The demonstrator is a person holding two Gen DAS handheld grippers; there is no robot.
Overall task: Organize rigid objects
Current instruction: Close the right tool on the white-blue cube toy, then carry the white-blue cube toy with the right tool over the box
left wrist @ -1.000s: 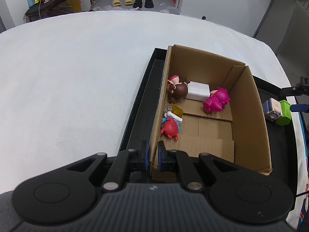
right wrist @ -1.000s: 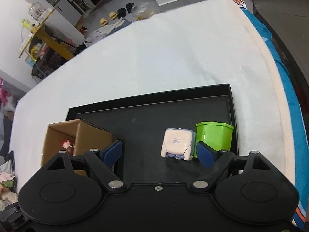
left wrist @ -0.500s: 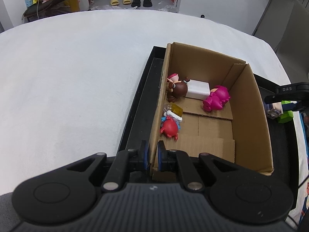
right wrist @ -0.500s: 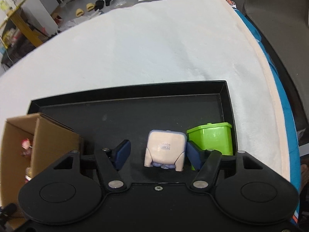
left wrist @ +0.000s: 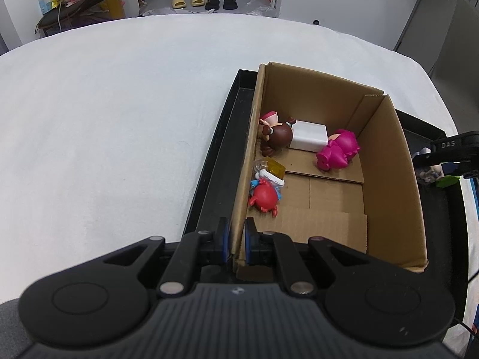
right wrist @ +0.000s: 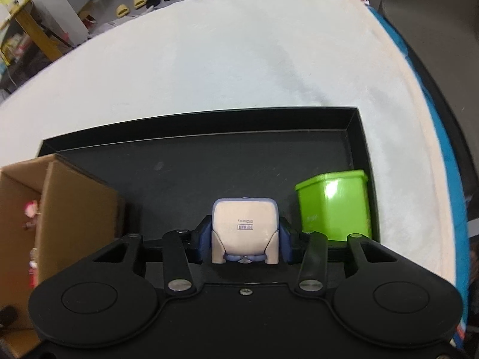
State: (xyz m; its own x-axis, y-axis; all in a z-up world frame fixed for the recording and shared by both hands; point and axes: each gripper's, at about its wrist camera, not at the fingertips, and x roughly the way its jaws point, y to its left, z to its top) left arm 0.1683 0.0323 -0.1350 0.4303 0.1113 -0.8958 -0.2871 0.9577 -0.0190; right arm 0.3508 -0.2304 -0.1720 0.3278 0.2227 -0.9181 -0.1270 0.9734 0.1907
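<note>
My left gripper point(left wrist: 236, 239) is shut on the near left wall of the open cardboard box point(left wrist: 389, 179), which stands in the black tray point(left wrist: 215, 161). Inside the box lie a red toy point(left wrist: 265, 197), a brown figure point(left wrist: 278, 137), a white block point(left wrist: 310, 134), a pink pig point(left wrist: 338, 152) and a small yellow piece point(left wrist: 275, 169). In the right wrist view my right gripper point(right wrist: 244, 239) is closing its jaws on a cream and blue toy figure point(right wrist: 244, 224) on the tray floor point(right wrist: 209, 155); both blue pads touch its sides.
A green lidded container point(right wrist: 335, 206) stands just right of the figure, against the tray's right wall. The cardboard box point(right wrist: 74, 209) is to its left. White cloth point(right wrist: 239, 59) covers the table around the tray. Slippers and shelves lie beyond the table.
The right gripper has come down over the cream figure and its jaws have narrowed from wide apart to touching both sides. The left gripper and the box have not moved.
</note>
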